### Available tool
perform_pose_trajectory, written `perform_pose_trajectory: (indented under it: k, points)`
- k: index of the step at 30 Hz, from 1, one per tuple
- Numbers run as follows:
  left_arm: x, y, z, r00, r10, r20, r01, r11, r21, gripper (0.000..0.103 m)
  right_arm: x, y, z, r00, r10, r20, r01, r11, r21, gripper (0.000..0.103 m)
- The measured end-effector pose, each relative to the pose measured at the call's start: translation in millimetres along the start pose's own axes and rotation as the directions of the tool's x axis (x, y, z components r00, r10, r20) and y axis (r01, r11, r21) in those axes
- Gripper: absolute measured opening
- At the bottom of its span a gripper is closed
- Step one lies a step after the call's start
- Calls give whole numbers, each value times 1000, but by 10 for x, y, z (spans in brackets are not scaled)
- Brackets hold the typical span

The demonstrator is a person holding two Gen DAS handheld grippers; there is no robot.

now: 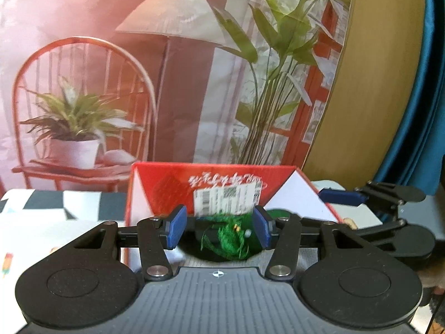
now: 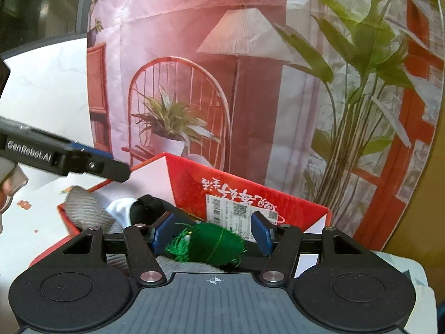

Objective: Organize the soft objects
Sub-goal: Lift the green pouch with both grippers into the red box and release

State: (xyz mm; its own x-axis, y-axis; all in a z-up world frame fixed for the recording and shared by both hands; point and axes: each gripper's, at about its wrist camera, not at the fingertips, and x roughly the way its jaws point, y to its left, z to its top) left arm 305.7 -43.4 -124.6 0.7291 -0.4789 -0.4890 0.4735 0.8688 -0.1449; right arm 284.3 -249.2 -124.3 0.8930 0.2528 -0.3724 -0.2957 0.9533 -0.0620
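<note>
Tassel bundle [image 2: 211,246] green, lying in red box [image 2: 192,183] near its back wall, long axis crosswise between my right gripper [image 2: 212,235] pads; jaws apart, not touching. Left gripper [image 1: 219,229] also apart, empty.

"GenRobot.AI" on the left gripper [image 2: 91,164] body, barcode and QR label [image 2: 240,212] on red box [image 2: 194,183], print unreadable

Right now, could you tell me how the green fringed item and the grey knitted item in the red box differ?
The green fringed item is vivid green with loose tassels; the grey knitted item is muted and ribbed. The green one lies on top, in front of the right gripper; the grey one spreads across the box's left side. Both look soft.
</note>
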Motion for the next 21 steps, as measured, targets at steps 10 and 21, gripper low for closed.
perform_pose_trajectory:
  k: [10,21]
  points:
    - [-423,-49,-441,997,68,-44,-70,997,-43,56,-421,327,-249,999,-16,41,15,1000,26,70]
    - [-554,-62,-719,990,107,-93,-112,992,-57,56,-717,451,-554,998,-53,29,50,995,88,73]
